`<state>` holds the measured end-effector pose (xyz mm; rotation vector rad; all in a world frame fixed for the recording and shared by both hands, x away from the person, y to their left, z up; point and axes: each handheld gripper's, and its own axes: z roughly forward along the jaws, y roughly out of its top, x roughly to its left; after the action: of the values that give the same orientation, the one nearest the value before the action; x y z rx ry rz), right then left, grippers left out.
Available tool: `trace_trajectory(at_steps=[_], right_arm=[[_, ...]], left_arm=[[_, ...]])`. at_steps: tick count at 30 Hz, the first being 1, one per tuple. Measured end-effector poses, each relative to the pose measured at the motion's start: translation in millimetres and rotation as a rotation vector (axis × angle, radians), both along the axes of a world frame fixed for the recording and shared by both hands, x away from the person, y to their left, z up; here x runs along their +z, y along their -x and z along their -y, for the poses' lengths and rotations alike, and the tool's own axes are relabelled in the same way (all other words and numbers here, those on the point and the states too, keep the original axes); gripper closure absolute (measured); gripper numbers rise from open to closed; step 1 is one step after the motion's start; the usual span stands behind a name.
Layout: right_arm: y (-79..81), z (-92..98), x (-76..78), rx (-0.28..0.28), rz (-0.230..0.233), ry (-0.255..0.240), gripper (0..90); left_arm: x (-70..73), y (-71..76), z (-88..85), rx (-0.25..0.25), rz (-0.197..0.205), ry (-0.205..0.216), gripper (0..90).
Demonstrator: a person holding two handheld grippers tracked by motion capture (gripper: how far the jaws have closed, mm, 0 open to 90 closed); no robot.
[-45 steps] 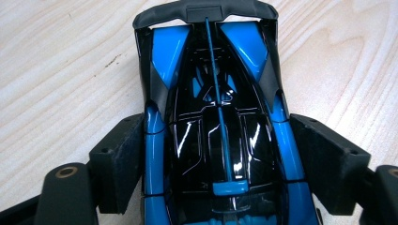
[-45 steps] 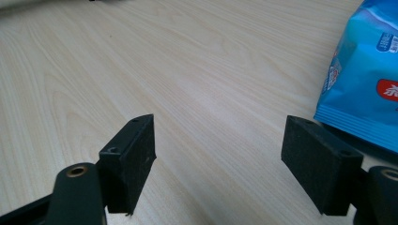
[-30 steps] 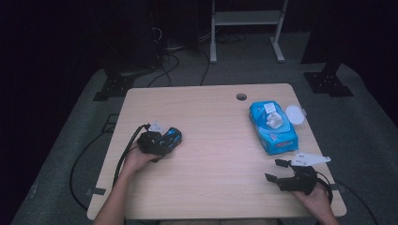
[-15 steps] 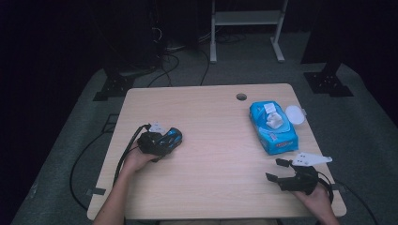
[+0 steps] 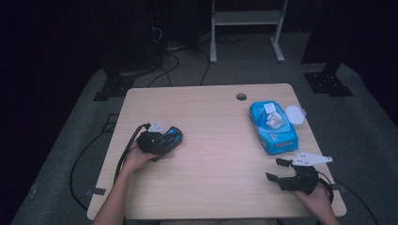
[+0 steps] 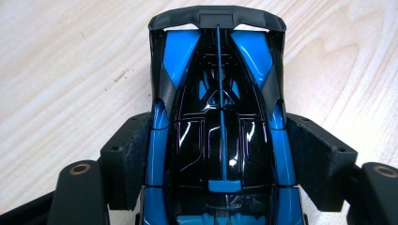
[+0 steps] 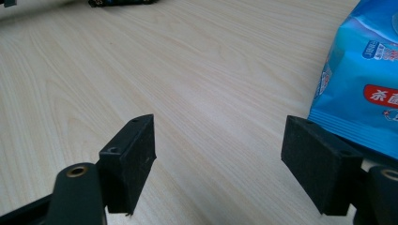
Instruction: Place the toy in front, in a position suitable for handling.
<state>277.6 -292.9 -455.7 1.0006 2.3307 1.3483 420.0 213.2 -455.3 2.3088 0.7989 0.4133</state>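
A blue and black toy car (image 6: 220, 93) lies on the wooden table (image 5: 220, 164), left of the middle. My left gripper (image 6: 220, 140) is shut on it, with a pad pressed against each side of the car's body. In the high view the car (image 5: 171, 137) pokes out to the right of the left gripper (image 5: 157, 141). My right gripper (image 5: 276, 169) rests near the front right corner, open, with bare tabletop between its pads (image 7: 136, 150). It sits just in front of a blue pack of wet wipes (image 5: 274, 131).
The wipes pack (image 7: 361, 93) has its white lid (image 5: 294, 114) flipped open and a wipe sticking up. A small round hole (image 5: 241, 96) sits near the table's far edge. Cables trail off the left edge. A white frame stands on the floor beyond.
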Motion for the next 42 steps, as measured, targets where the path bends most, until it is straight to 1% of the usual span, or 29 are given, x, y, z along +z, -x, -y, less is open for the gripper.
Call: trace_trajectory(at_steps=[3,4,5,6,7,8,9,10,11,12,13,14,15,16,17,19,26,28,29,30,32,33,35,36,37,38,40,41,42], right_arm=[[-0.3,-0.2,0.2,0.000,0.001,0.000,25.3],[-0.3,-0.1,0.3,-0.001,0.003,0.000,25.3],[-0.4,0.1,0.3,-0.001,0.004,-0.001,25.2],[-0.5,0.3,0.4,-0.004,0.001,-0.003,25.2],[-0.6,0.6,0.5,-0.006,0.000,-0.003,25.2],[-0.5,0.8,0.8,-0.008,0.000,-0.005,25.2],[-0.5,0.8,0.8,-0.008,0.000,-0.005,25.2],[-0.5,1.2,1.1,-0.009,0.001,-0.008,25.2],[-0.5,1.2,1.1,-0.009,0.001,-0.008,25.2],[-0.6,1.2,1.1,-0.009,0.001,-0.008,25.3],[-0.6,1.2,1.2,-0.009,0.001,-0.008,25.3],[-0.6,1.2,1.2,-0.009,0.001,-0.008,25.3],[-0.6,1.2,1.5,-0.008,0.001,-0.008,25.2],[-0.6,1.2,1.5,-0.008,0.001,-0.008,25.2],[-0.6,1.3,1.7,-0.008,0.001,-0.008,25.3],[-0.8,1.5,1.7,-0.007,0.002,-0.010,25.2],[-1.3,1.8,1.7,-0.004,0.007,-0.010,25.3],[-1.4,1.9,1.7,-0.006,0.007,-0.012,25.3],[-1.4,1.8,1.7,-0.007,0.005,-0.012,25.3],[-1.6,1.8,1.7,-0.006,0.006,-0.011,25.3],[-1.6,1.6,1.8,-0.006,0.006,-0.008,25.3],[-1.6,1.5,1.8,-0.005,0.006,-0.007,25.3],[-1.5,1.6,1.8,-0.007,0.005,-0.008,25.3],[-1.5,1.6,1.8,-0.007,0.005,-0.008,25.3],[-1.8,2.0,1.7,-0.008,0.005,-0.008,25.3],[-1.8,2.0,1.7,-0.008,0.005,-0.008,25.3],[-1.9,2.4,2.0,-0.011,0.006,-0.008,25.2],[-1.7,3.2,2.6,-0.015,0.010,-0.005,25.3],[-1.5,4.2,3.1,-0.018,0.014,-0.002,25.3]], left_arm=[[7.6,2.1,2.2,-0.005,0.013,0.019,27.5],[14.3,4.8,6.4,-0.018,0.032,0.024,27.5],[17.6,5.8,9.0,-0.029,0.035,0.037,27.5],[17.6,5.8,9.0,-0.029,0.035,0.037,27.5],[23.3,8.4,16.6,-0.051,0.046,0.048,27.5],[23.3,8.4,16.6,-0.051,0.046,0.048,27.5],[26.0,9.8,21.1,-0.065,0.051,0.044,27.5],[29.7,12.6,30.8,-0.093,0.057,0.050,27.5],[29.7,12.6,30.8,-0.093,0.057,0.050,27.5],[32.9,14.3,41.3,-0.120,0.057,0.046,27.5],[32.9,14.3,41.3,-0.120,0.057,0.046,27.5],[34.4,15.1,47.0,-0.134,0.061,0.042,27.5],[36.4,16.5,57.5,-0.158,0.066,0.055,27.5],[36.4,16.5,57.5,-0.158,0.066,0.055,27.5],[37.0,17.0,62.2,-0.168,0.064,0.067,27.5],[36.4,19.0,75.7,-0.200,0.057,0.081,27.5],[31.9,24.9,104.2,-0.275,0.040,0.076,27.5],[29.0,27.1,112.0,-0.287,0.030,0.079,27.5],[29.0,27.1,112.0,-0.287,0.030,0.079,27.5],[27.7,27.7,115.5,-0.301,0.028,0.066,27.5],[21.8,30.8,127.0,-0.317,0.014,0.062,27.5],[21.8,30.8,127.0,-0.317,0.014,0.062,27.5],[17.3,32.7,136.6,-0.335,0.002,0.048,27.5],[17.3,32.7,136.6,-0.335,0.002,0.048,27.5],[15.2,33.8,144.1,-0.348,-0.005,0.035,27.5],[15.2,33.8,144.1,-0.348,-0.005,0.035,27.5],[13.8,35.6,153.0,-0.368,-0.001,0.017,27.5],[12.5,36.8,160.0,-0.388,-0.004,0.025,27.6],[12.0,37.0,162.3,-0.393,-0.009,0.033,28.2]])
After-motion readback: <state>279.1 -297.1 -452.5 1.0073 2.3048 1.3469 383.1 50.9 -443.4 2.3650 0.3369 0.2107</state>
